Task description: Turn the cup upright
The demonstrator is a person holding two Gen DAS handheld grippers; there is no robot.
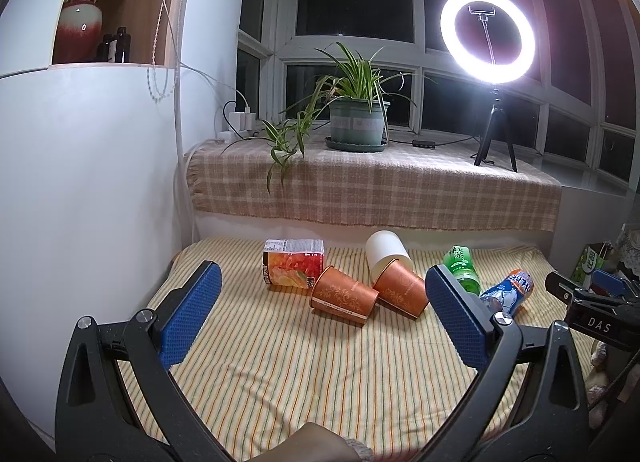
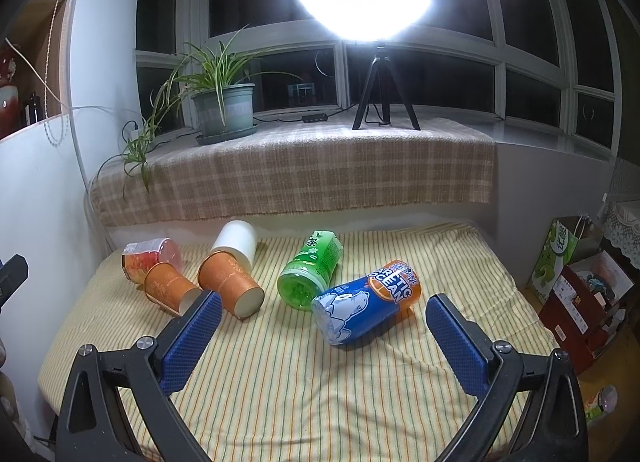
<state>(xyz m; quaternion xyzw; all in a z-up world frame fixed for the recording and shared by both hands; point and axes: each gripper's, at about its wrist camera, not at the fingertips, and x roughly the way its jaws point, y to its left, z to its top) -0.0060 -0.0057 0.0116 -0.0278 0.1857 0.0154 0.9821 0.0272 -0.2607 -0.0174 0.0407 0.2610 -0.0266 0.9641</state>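
Task looks not yet started: every cup is on its side on the striped bed (image 1: pixel 280 362), none upright. Left gripper (image 1: pixel 323 294) hovers w/ jaws spread wide, nothing between them, pointing toward an orange cup (image 1: pixel 345 297) lying near the bed's middle. A 2nd orange cup (image 1: pixel 400 291) lies just beside it, w/ a white cup (image 1: pixel 386 249) touching its far end; whether they're nested can't be told. A juice carton (image 1: pixel 293 266) lies behind the 1st cup. Right gripper (image 2: pixel 324 316) also has jaws spread & empty, facing a blue can (image 2: pixel 366 306) and green bottle (image 2: pixel 310 270), both tipped over. Judging by this, approach, grasp & the flip itself are all left to do.
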